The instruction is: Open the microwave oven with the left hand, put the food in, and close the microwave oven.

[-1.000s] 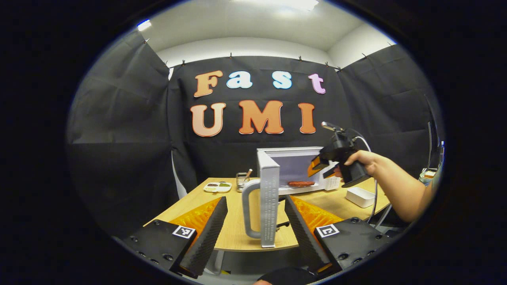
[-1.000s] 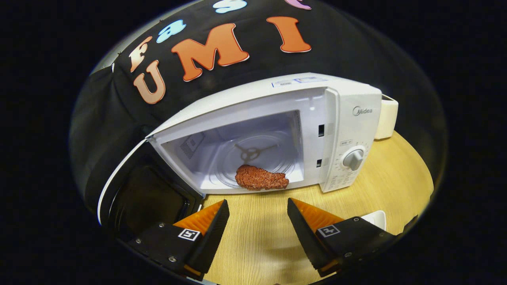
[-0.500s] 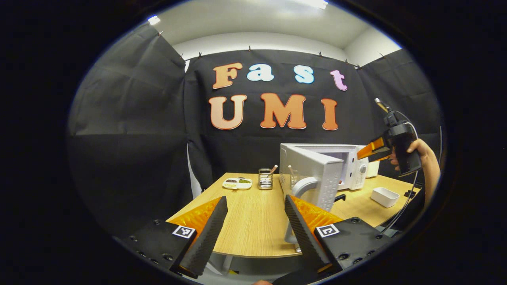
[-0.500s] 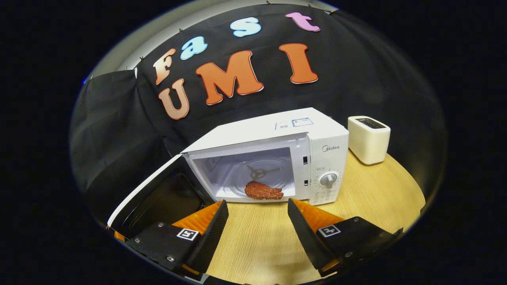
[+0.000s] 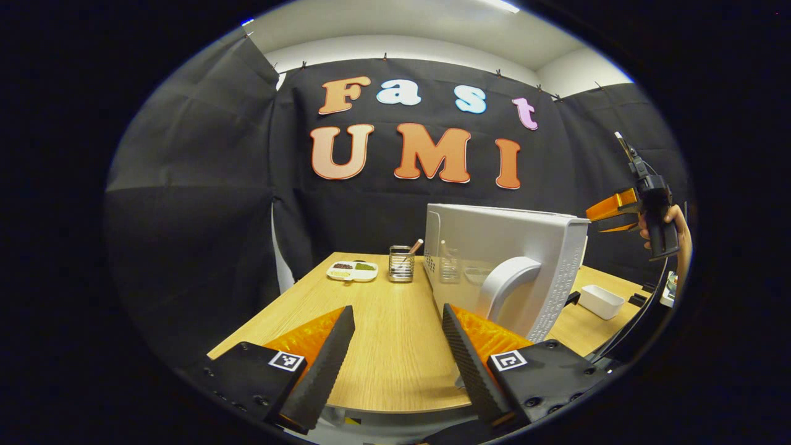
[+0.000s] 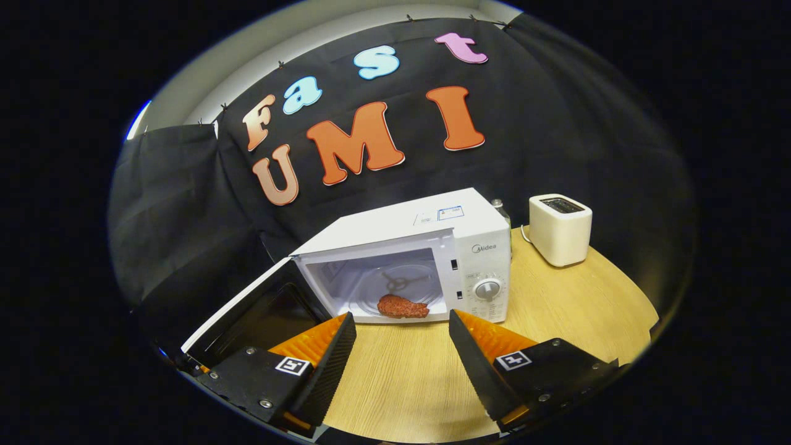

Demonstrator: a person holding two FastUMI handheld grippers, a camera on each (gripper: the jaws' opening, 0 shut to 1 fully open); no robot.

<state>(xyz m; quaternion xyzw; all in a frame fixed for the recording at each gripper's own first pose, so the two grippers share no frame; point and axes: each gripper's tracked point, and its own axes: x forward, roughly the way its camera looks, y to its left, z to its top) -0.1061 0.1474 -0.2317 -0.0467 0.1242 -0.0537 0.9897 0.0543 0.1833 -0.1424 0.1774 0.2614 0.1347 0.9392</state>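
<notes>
Both grippers spread wide, holding nothing. Left gripper: right finger just beside the door handle; contact cannot be told. Right gripper above table, short of microwave. Door open; food on turntable inside.

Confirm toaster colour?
Cream-white toaster, clearest in the right gripper view, right of the microwave.

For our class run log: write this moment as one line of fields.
stage: food in, door not yet closed | meat: on microwave turntable | door: open | left gripper: open, beside door handle | right gripper: open, empty
</notes>
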